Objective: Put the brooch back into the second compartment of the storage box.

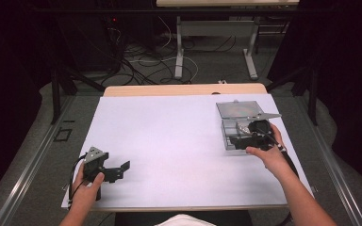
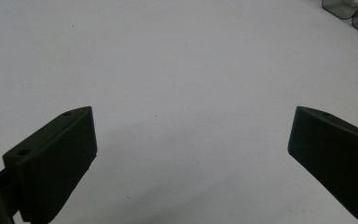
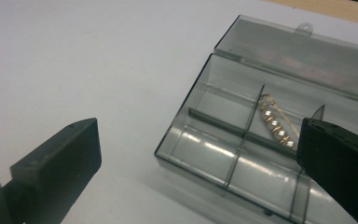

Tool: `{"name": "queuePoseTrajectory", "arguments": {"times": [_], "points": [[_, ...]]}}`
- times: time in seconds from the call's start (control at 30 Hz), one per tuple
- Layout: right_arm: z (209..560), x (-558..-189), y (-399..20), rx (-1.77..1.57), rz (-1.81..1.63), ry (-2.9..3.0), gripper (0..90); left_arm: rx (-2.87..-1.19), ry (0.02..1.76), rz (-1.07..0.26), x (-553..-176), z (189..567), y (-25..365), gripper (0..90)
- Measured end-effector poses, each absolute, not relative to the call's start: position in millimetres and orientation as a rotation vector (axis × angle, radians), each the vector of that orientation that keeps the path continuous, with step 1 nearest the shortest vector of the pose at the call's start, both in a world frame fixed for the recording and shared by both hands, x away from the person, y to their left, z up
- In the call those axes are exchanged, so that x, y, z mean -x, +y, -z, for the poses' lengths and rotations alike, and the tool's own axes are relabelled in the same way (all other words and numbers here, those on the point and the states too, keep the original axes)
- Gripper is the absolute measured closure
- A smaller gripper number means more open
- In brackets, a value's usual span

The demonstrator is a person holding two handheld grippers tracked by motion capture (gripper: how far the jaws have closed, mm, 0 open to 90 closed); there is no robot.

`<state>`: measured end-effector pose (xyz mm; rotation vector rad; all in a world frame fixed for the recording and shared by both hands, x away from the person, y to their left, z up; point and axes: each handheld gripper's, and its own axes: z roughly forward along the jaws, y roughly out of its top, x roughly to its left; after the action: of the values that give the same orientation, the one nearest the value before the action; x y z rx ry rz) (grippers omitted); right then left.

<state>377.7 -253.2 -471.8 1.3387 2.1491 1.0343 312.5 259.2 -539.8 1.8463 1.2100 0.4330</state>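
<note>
Both tongs (image 3: 196, 154) gape empty; that bracelet (image 3: 275, 122) in the box (image 3: 205, 112) is thin, slippery: pinch mid-length.

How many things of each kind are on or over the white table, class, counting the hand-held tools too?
Black two-jaw hand-held tools: 2, the left tool and the right tool
Clear smoky plastic compartment boxes with open hinged lid: 1
Gold hair clips set with small clear stones, lying in a box compartment: 1
Total: 4

High view overhead, facing forward; right gripper view close, sharing clear box (image 1: 238, 123) (image 3: 242, 140).
</note>
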Motion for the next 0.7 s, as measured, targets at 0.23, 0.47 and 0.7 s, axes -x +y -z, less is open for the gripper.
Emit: {"name": "queuePoseTrajectory", "arguments": {"times": [0.23,0.47,0.7], "points": [[489,-358,-245,-1.316,-1.060,2.184,0.0,-1.848,1.208,-0.432,-313,540,259,1.3],[508,-342,-239,-1.303,-1.069,2.199,0.0,-1.845,1.211,-0.433,-313,540,259,1.3],[521,-330,-238,-1.306,-1.130,2.176,0.0,-1.848,1.209,-0.432,-312,540,258,1.3]]}}
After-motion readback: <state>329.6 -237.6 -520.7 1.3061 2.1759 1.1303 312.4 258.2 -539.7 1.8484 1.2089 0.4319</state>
